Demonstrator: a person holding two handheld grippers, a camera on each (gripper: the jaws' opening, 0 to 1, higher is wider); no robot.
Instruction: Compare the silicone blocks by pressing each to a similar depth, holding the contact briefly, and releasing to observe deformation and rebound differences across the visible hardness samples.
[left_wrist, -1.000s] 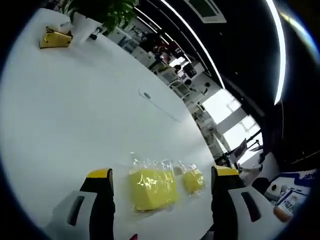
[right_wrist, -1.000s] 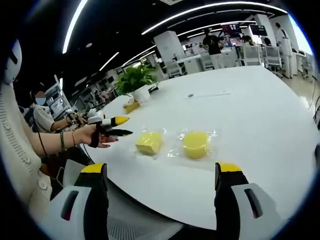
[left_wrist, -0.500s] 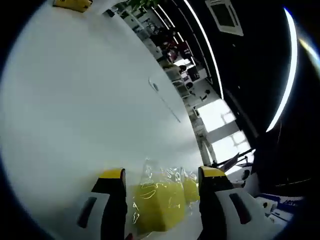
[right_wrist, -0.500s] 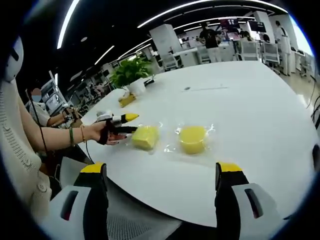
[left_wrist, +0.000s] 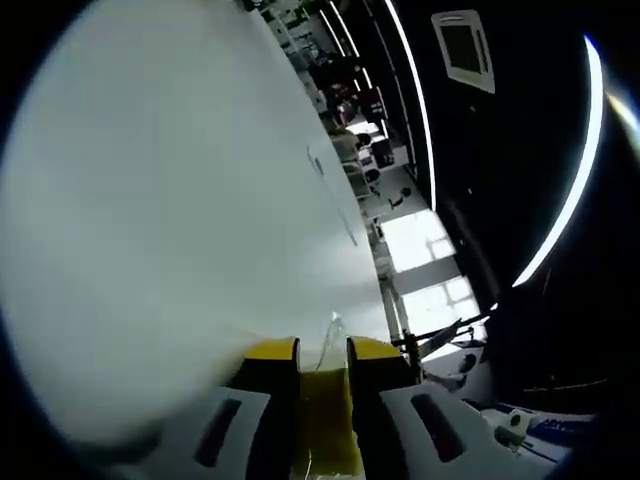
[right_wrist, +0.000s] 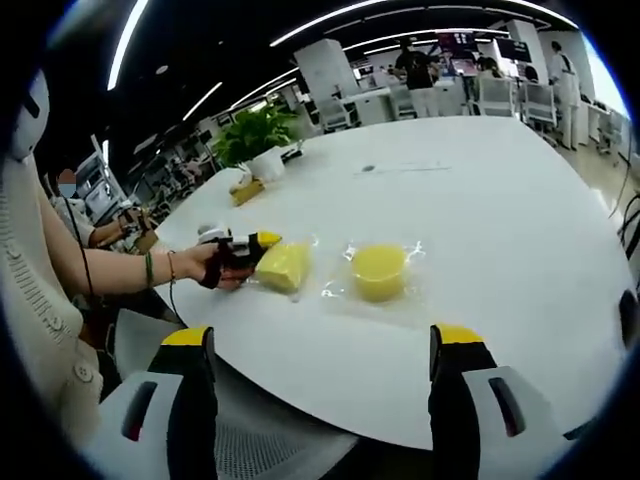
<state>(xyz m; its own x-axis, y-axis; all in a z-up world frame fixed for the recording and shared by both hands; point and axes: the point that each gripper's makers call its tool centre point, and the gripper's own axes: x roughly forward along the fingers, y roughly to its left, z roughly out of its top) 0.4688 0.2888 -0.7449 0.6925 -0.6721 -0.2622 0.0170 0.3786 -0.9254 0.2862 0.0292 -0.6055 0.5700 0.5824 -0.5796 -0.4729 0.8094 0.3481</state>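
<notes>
Left gripper view shows the left gripper (left_wrist: 322, 350) pinched narrow on the bagged yellow block (left_wrist: 326, 425) (right gripper (right_wrist: 320, 345) spread wide), whose slick wrapper could let it slip.

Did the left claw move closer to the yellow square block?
Yes. Against the white table, the left claw has slid right onto the square yellow block and closed on it; the round block sits untouched.

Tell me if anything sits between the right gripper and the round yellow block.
Nothing visible: bare white table lies between the open right gripper and the bagged round block. The left gripper squeezes the square block beside it.
</notes>
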